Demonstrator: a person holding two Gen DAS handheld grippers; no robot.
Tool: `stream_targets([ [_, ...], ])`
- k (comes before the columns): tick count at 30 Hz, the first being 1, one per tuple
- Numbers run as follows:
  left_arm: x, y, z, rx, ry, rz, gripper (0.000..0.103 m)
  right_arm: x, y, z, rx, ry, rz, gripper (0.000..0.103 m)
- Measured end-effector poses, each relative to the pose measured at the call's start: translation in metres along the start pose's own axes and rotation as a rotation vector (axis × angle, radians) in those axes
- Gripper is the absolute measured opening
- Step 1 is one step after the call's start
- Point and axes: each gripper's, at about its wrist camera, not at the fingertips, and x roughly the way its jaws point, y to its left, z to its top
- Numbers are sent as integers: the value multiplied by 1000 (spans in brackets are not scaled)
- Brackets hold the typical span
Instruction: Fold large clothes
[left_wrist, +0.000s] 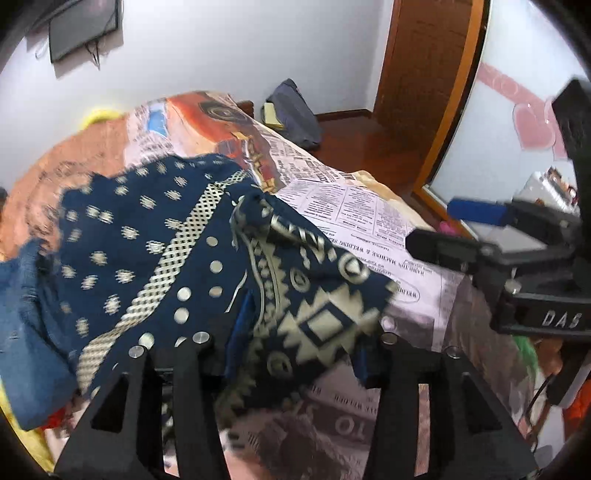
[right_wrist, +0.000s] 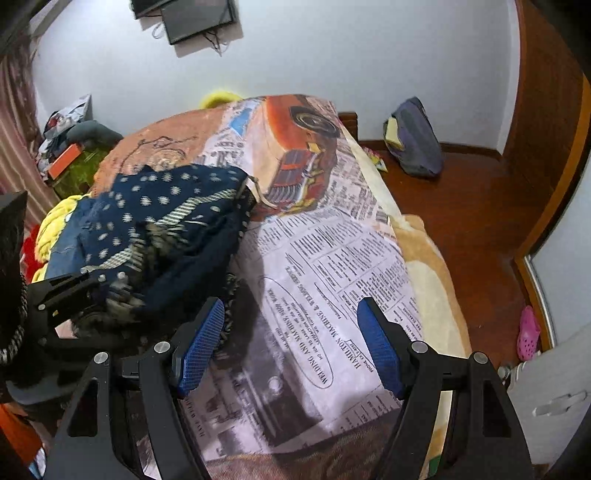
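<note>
Cloth in dark blue with cream patterns, a large garment (left_wrist: 177, 258), lay bunched on the bed (right_wrist: 332, 258), over the newspaper-print bedspread (right_wrist: 325, 280) and towards the bed's left edge. In the left wrist view it draped over and between the fingers of the left hand-held gripper (left_wrist: 299, 347), hiding most of the left blue pad; the jaws stood partly apart, and whether the pads pressed on the cloth could not be told through the blur. The right hand-held gripper (right_wrist: 295, 343) was open with nothing between its blue pads (right_wrist: 201, 345), over bare bedspread just right of the heap.

The left wrist view showed the bold geometric border of the garment and, at the right, the right hand-held gripper from the side. The right wrist view showed the whole heap against the bedspread, a yellow cloth (right_wrist: 55, 225) beyond it at the bed's left edge, a dark bag (right_wrist: 413, 136) on the wooden floor, and a pink shoe (right_wrist: 528, 332).

The heap's long axis ran roughly from the near left edge towards the head of the bed; a checked band crossed it diagonally.
</note>
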Motion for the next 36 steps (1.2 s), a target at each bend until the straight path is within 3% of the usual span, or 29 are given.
stream_targets([
  [2, -18, -1, -4, 18, -39, 25, 51, -6, 3, 1, -7, -17, 4, 71],
  [4, -34, 5, -4, 10, -78, 33, 63, -9, 6, 3, -9, -26, 10, 71],
  [9, -71, 33, -6, -37, -148, 80, 66, -11, 22, 12, -33, -49, 48, 71],
  [14, -90, 81, -11, -134, -195, 121, 80, 0, 53, 22, -82, -62, 112, 71],
  [19, -66, 125, -20, -209, -118, 172, 81, 36, 83, 25, -136, -3, 138, 71],
  [25, -29, 145, -50, -304, 10, 82, 81, 81, 92, 13, -181, 100, 115, 71],
  [31, -31, 139, -71, -256, 0, 96, 84, 79, 56, 3, -132, 110, 53, 71],
  [33, -33, 142, -75, -264, 1, 95, 85, 71, 49, -4, -154, 101, -8, 71],
  [36, -43, 150, -83, -293, -1, 88, 85, 61, 40, -13, -167, 106, -26, 71],
])
